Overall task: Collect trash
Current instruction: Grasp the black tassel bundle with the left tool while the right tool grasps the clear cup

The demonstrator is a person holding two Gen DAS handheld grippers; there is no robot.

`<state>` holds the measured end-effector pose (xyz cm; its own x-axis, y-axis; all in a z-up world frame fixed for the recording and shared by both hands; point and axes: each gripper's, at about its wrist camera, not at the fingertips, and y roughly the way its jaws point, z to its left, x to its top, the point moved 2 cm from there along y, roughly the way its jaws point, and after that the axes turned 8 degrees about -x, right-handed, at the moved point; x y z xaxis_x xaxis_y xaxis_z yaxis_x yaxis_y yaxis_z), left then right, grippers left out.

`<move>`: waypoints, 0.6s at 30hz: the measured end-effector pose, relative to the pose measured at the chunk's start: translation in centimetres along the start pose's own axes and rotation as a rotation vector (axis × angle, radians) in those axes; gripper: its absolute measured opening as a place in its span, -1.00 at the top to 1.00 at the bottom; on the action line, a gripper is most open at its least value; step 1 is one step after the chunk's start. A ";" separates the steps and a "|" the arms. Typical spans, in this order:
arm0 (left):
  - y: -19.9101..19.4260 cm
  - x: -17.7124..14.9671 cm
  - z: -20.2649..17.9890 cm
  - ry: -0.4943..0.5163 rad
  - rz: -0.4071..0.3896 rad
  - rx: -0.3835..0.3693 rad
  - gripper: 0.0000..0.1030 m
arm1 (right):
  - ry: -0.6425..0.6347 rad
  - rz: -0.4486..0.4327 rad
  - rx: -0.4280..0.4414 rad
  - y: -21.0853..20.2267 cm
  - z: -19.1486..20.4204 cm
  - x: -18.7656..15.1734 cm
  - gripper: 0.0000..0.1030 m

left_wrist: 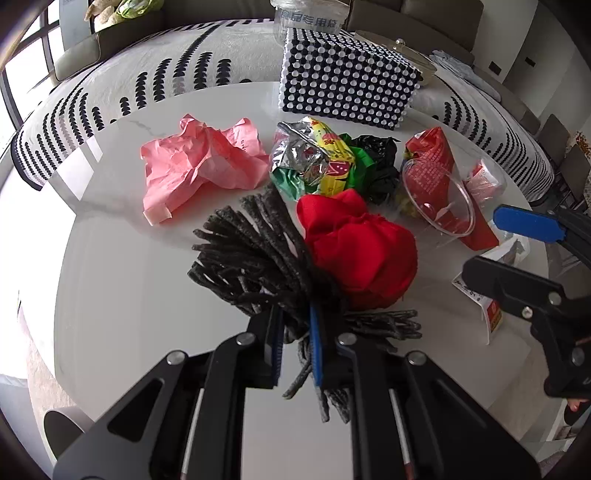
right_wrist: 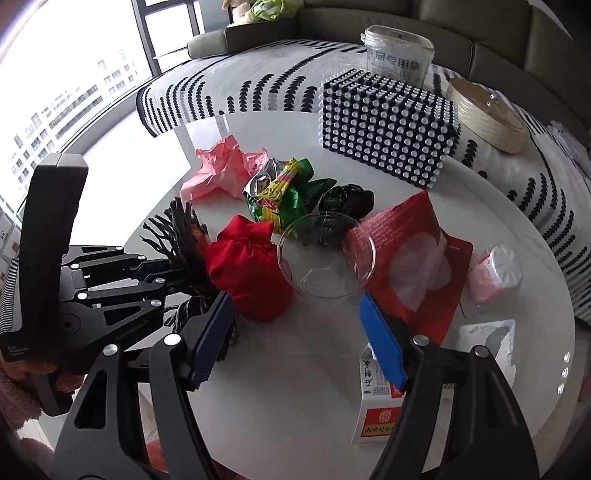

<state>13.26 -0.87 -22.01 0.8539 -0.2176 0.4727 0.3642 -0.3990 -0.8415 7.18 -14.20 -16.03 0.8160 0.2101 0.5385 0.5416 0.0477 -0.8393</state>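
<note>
Glossy white round table (left_wrist: 122,280), sofa (right_wrist: 369,22) and window (right_wrist: 74,74) behind; left gripper (left_wrist: 297,343) clamped on dark grey yarn bundle (left_wrist: 251,258); right gripper (right_wrist: 295,332) apart before clear plastic cup (right_wrist: 327,254), apparently untouched.

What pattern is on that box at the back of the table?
Black with rows of white dots, on the box; clearest in the right wrist view.

The right tool (right_wrist: 295,341) hangs over the white surface (right_wrist: 295,387) with its blue pads spread wide, nothing between them. Just beyond lies a clear plastic cup (right_wrist: 327,254) on its side, a red cloth bundle (right_wrist: 249,269) to its left and a red packet (right_wrist: 413,254) to its right. At left, the left tool (right_wrist: 192,275) is clamped on dark grey yarn (right_wrist: 177,229). A small carton (right_wrist: 376,410) lies near, under the right pad.
</note>
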 end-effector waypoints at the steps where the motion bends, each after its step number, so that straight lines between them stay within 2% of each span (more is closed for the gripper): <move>1: -0.1 0.1 0.0 0.000 -0.004 -0.001 0.76 | -0.020 0.003 -0.002 0.5 0.1 0.5 -0.20; 5: -0.6 0.2 0.1 0.002 -0.020 0.008 0.77 | -0.077 0.026 -0.006 2.3 0.6 1.6 0.06; 12: -1.2 0.2 0.6 0.003 -0.027 0.016 0.77 | -0.113 0.073 -0.026 4.5 0.8 1.7 0.39; 15: -1.4 0.1 0.8 -0.002 -0.028 0.012 0.77 | -0.120 0.089 -0.034 4.9 0.8 1.8 0.69; 18: -1.5 0.0 1.0 -0.005 -0.030 0.014 0.77 | -0.115 0.101 -0.044 5.2 0.7 1.9 0.86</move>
<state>13.05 0.57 -21.03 0.8446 -0.2010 0.4962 0.3945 -0.3930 -0.8306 11.38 -12.87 -19.43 0.8398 0.3224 0.4368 0.4679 -0.0217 -0.8835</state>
